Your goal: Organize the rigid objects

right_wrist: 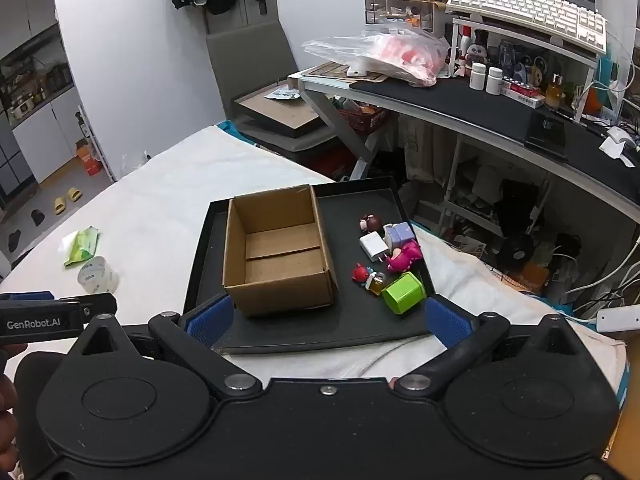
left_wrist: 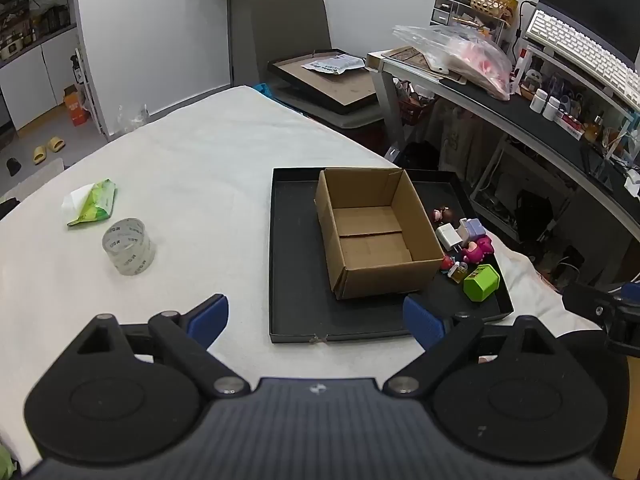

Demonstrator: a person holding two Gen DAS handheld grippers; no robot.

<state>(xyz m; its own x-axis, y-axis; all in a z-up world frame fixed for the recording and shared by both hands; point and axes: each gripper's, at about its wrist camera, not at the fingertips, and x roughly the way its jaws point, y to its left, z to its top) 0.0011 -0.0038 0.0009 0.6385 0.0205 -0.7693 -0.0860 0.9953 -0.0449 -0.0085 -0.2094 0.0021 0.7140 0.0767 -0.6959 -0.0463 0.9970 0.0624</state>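
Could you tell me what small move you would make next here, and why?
Probably lower the right gripper toward the green block, the nearest of the small items lying on the black tray beside the cardboard box. The box is empty, both grippers are open and hold nothing, and the items lie on the right gripper's side.

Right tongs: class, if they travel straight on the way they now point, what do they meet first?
Probably the cardboard box standing in the black tray; its near wall lies just ahead of the open right tongs. Depth is unclear, so the tray's floor might come first.
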